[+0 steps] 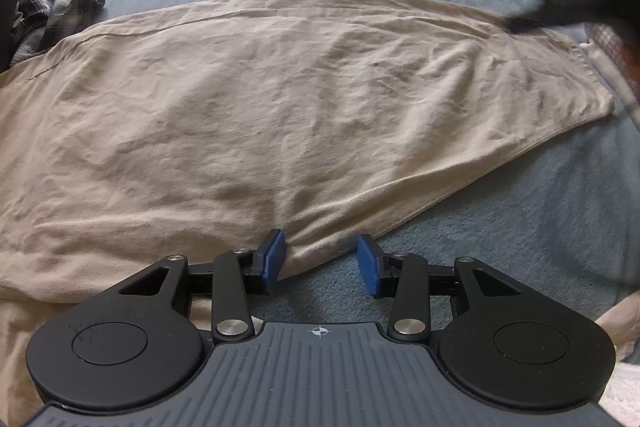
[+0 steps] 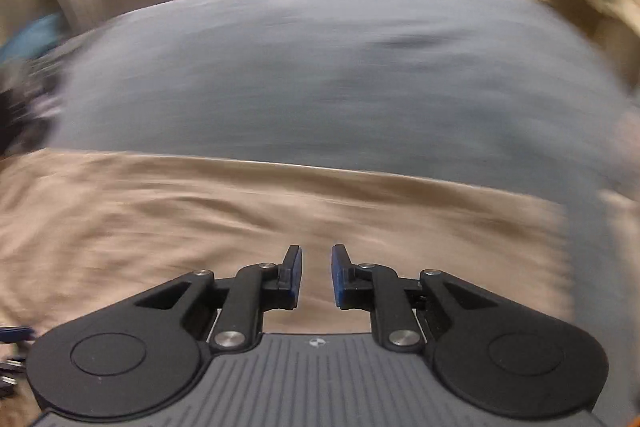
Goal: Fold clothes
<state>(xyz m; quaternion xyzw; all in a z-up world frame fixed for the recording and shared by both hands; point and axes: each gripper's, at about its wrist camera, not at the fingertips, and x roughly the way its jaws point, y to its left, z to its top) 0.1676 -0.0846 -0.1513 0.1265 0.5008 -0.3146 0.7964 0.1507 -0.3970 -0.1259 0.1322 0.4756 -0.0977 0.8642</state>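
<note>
while both tools gape, tan garment (image 1: 280, 99) hem borders bare blue blanket (image 1: 500, 227).

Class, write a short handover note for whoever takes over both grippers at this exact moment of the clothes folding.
Left gripper: open, low at the near edge of the beige garment, gripping nothing.
Right gripper: open, empty, above the same garment; its view is blurred.
Garment lies spread and wrinkled on the blue blanket. A plaid garment is heaped at far left.
Done: laid out.
Left: all folds.
</note>
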